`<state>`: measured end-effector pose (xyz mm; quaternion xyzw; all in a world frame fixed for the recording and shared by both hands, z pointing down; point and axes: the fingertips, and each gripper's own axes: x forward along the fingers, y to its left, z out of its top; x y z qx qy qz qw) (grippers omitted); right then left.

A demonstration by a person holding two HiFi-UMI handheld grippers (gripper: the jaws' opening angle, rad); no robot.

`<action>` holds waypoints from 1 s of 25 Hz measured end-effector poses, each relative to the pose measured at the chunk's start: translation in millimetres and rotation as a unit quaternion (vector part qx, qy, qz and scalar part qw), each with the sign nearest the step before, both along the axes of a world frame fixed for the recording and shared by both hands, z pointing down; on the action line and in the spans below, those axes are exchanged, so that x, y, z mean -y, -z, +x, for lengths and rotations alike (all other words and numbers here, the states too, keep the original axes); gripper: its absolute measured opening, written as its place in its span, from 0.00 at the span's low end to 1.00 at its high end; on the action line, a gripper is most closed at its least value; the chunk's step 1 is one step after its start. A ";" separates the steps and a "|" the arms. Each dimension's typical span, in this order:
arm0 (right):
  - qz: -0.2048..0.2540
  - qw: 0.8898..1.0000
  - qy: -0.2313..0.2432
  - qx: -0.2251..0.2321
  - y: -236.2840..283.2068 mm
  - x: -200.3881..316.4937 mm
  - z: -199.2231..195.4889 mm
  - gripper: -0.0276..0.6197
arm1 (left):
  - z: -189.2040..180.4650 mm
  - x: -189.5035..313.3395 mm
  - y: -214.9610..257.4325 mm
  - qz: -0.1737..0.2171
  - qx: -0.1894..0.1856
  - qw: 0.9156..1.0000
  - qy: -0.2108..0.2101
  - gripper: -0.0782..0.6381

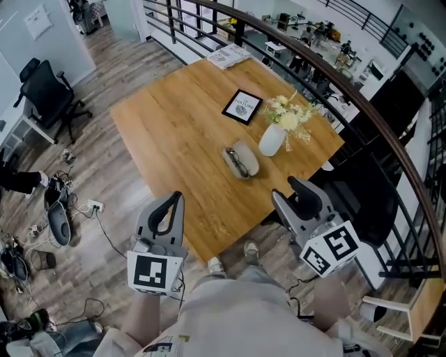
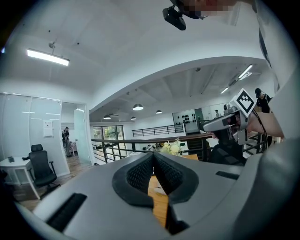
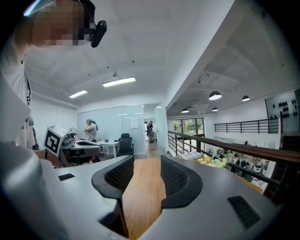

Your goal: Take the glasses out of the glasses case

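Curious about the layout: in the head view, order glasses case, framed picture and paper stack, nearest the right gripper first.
From the right gripper:
1. Open grey glasses case, mid-table.
2. Black-framed picture, behind it.
3. White paper stack, far edge.

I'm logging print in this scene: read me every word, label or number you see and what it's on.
"NATURE": black-framed card on the table; its smaller lines are too small to read.
Printed papers at the table's far edge: print too small.
Wall notice: unreadable.
Marker cubes: patterns only, no words.
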<state>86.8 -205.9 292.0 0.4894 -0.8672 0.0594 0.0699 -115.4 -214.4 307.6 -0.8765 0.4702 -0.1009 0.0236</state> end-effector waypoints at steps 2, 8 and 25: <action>-0.003 1.000 0.013 0.009 -3.5 10.8 6.0 0.36 | 4.1 9.1 -1.3 0.003 -0.001 1.000 0.014 0.13; -0.016 0.998 0.055 0.009 -18.8 49.9 15.7 0.36 | 24.6 29.0 -4.5 0.002 0.003 0.999 0.043 0.13; -0.123 0.987 0.097 -0.028 -136.6 196.4 32.3 0.35 | 77.6 130.4 -71.0 -0.041 0.032 0.997 0.060 0.13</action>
